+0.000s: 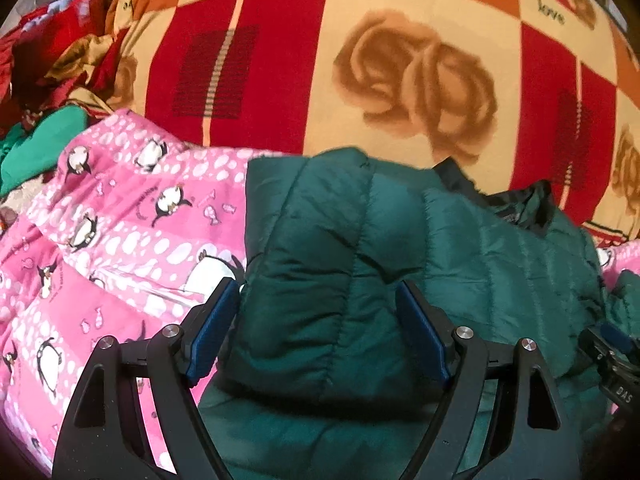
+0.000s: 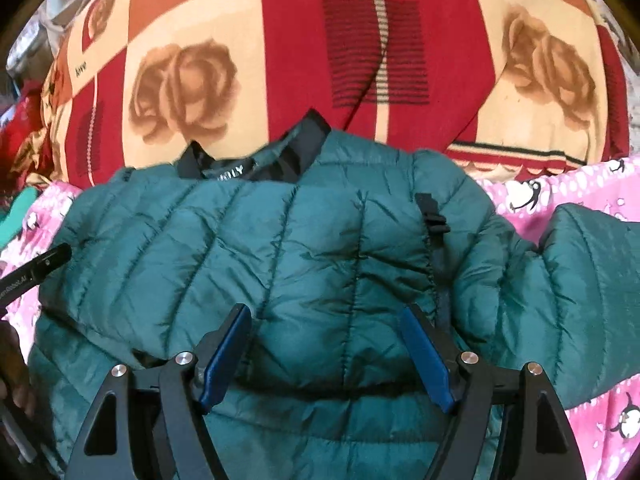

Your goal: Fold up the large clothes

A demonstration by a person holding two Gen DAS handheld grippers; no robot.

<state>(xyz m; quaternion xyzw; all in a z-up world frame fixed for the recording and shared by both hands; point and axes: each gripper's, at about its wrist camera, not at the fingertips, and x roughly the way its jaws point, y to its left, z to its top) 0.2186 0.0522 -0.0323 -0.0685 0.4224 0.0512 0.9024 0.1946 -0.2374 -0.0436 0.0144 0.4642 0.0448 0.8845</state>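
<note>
My left gripper [image 1: 318, 308] stands with its blue-padded jaws spread wide, straddling a folded-over panel of the dark green quilted puffer jacket [image 1: 320, 248]; the pads are not closed on the fabric. My right gripper [image 2: 326, 340] is likewise spread wide, its blue pads on either side of a raised quilted fold of the same jacket [image 2: 280, 240], holding nothing.

The jacket lies on a pink penguin-print quilt [image 1: 120, 220], which shows at both of its sides. In the right wrist view the jacket's black collar [image 2: 256, 160] points away from me, toward the far side of the bed, and one sleeve [image 2: 592, 272] extends to the right over the pink quilt. A black strap with a buckle [image 2: 434, 220] runs down the jacket's right part.

Beyond the jacket lies a red, cream and orange checked blanket with brown rose prints [image 1: 400, 80]. At the left edge, a green cloth [image 1: 40, 140] touches the pink quilt beside a pile of red fabrics [image 1: 48, 40].
</note>
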